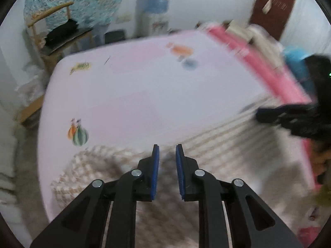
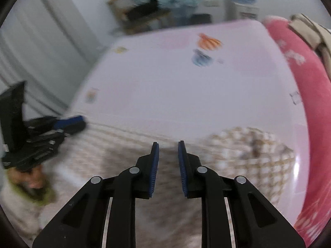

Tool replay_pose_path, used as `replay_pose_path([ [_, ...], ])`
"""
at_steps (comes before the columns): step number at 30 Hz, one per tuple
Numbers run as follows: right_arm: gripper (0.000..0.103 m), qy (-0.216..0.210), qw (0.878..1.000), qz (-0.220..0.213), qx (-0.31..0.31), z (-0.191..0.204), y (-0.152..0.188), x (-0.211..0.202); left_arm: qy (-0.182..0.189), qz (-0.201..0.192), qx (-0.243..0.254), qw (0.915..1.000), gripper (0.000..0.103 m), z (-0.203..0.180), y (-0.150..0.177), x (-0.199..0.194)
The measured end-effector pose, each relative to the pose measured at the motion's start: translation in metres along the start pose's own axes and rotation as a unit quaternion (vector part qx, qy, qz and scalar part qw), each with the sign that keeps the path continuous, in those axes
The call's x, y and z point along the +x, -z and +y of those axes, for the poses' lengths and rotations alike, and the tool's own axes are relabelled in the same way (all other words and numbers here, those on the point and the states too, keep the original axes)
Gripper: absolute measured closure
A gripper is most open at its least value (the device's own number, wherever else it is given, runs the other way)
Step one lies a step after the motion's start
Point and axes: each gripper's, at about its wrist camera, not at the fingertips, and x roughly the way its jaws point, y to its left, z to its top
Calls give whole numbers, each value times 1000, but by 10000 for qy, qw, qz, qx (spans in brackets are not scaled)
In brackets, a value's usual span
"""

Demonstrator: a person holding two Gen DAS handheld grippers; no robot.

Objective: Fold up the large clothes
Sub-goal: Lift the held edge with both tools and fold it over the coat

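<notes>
A beige and white checked garment (image 1: 206, 155) lies spread on the near part of a bed with a pale pink sheet (image 1: 134, 86). It also shows in the right wrist view (image 2: 238, 157). My left gripper (image 1: 167, 150) hovers just above the garment with its blue-padded jaws apart and nothing between them. My right gripper (image 2: 168, 148) is likewise open and empty over the garment. The right gripper shows in the left wrist view (image 1: 289, 117) at the right, and the left gripper shows in the right wrist view (image 2: 51, 130) at the left. Both views are motion-blurred.
A pink towel or blanket (image 2: 306, 86) runs along the bed's right side, with folded beige clothes (image 2: 310, 31) at its far end. A wooden chair (image 1: 53, 33) with dark items and a water dispenser (image 1: 153, 10) stand beyond the bed. A door (image 1: 273, 6) is at the far right.
</notes>
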Motion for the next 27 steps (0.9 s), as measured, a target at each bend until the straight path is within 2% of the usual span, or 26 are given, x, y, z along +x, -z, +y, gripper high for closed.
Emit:
replay_pose_path([
  [2,89,-83,10000,21,11,-4,3,8,59,-1,30,10000,87,3,4,9],
  [5,89,28,10000,72,41,1,0,1,11,-7,79,10000,87,2,2,2],
  [6,86,9,10000,68,45,4,1,-3,68,-65,75,9999,87,1,1,-3],
  [9,84,-387,9991,-60,-173,16,-1,-14,594,-454,265,9969,87,-11,0,-25],
  [11,83,-400,9986,-36,-356,28,0,-9,772,-470,578,9942,87,-27,2,-28],
  [13,80,-350,9983,141,-455,34,9,5,687,-189,786,9944,87,-41,9,-16],
  [14,80,-290,9981,185,-509,35,15,11,532,122,894,9945,87,-47,17,-2],
  [15,80,-276,9979,102,-570,36,21,9,410,234,946,9944,87,-49,24,5],
  [16,80,-253,9979,148,-586,36,27,7,385,89,958,9946,87,-49,31,3],
  [24,80,245,9971,194,-694,26,86,-36,372,112,647,9972,86,-29,62,-26],
  [26,72,348,9977,80,-578,32,87,-45,410,-54,632,9971,86,-31,61,-41],
  [27,63,386,9975,-42,-582,35,86,-49,482,-163,630,9967,86,-33,58,-47],
])
